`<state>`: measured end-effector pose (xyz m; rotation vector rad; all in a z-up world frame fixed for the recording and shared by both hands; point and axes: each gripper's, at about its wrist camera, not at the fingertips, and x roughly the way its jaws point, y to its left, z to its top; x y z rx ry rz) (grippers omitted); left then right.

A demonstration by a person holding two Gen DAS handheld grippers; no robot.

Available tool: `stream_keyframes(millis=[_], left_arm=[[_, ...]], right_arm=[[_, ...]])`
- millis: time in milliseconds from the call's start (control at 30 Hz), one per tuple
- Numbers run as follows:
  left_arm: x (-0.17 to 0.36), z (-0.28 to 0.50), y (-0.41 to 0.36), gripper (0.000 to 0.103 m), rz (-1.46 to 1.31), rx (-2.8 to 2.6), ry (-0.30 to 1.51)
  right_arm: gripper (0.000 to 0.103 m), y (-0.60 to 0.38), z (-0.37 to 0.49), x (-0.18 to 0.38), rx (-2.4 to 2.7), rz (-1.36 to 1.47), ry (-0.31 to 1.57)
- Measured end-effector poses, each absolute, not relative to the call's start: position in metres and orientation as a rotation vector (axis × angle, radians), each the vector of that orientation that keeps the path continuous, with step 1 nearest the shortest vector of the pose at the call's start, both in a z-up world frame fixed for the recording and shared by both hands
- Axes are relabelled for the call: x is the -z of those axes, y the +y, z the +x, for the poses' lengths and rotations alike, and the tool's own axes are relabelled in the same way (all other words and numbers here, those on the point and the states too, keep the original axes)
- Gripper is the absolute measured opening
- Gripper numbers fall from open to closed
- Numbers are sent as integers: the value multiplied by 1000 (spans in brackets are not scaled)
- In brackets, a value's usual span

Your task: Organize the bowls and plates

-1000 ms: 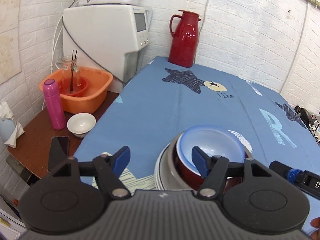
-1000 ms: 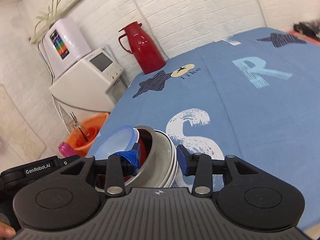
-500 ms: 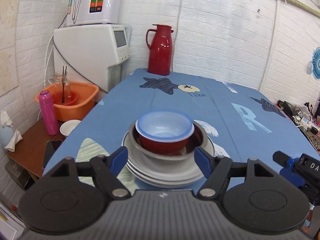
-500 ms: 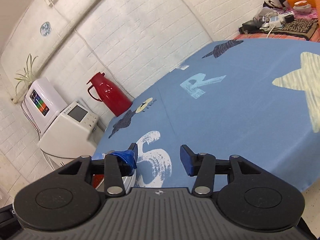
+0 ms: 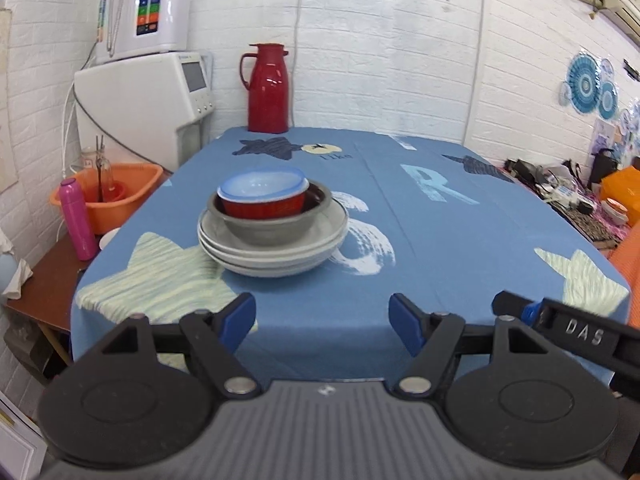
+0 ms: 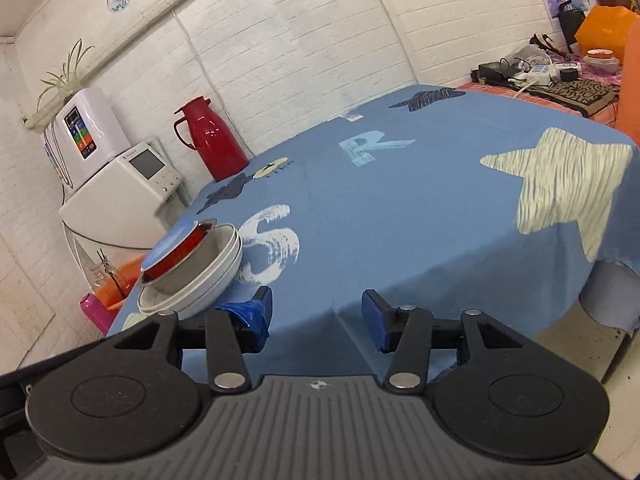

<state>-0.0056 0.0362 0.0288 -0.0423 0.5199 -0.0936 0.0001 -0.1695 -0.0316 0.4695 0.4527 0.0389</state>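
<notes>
One stack of dishes stands on the blue tablecloth point(image 5: 400, 216): pale grey plates point(image 5: 272, 256) at the bottom, a grey bowl point(image 5: 272, 228) on them, a red bowl point(image 5: 264, 206) inside it, and a light blue bowl point(image 5: 262, 184) on top. My left gripper point(image 5: 322, 322) hangs open in front of the table's near edge, well back from the stack and holding nothing. In the right wrist view the same stack point(image 6: 192, 272) appears at the left. My right gripper point(image 6: 316, 314) is open too, empty, off the table's near edge.
A red thermos jug point(image 5: 267, 88) stands at the table's far end by the brick wall. Left of the table are a white appliance point(image 5: 148, 108), an orange basin point(image 5: 108, 196), a pink bottle point(image 5: 78, 220) and a small white bowl point(image 5: 108, 238). Cluttered surface point(image 5: 560, 192) at the right.
Both grippers have drawn back from the dish stack, which now stands alone farther up the table. The left gripper was around the stack before and is now off the near edge.
</notes>
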Motion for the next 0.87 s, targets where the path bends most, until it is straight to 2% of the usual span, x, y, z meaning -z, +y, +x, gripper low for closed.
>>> stream_keyframes(millis=[167,533,867], left_arm=[[-16,-13,21,73,-30,104,539],[-8,-15,11,73,36,58,530],[0,-13,13,73,20,78,536]], right_arm=[[38,-183,-21,51,-58,529,447],[38,-158,-27,44,13,268,447],[39,-158,-23,53,-9,321,493]])
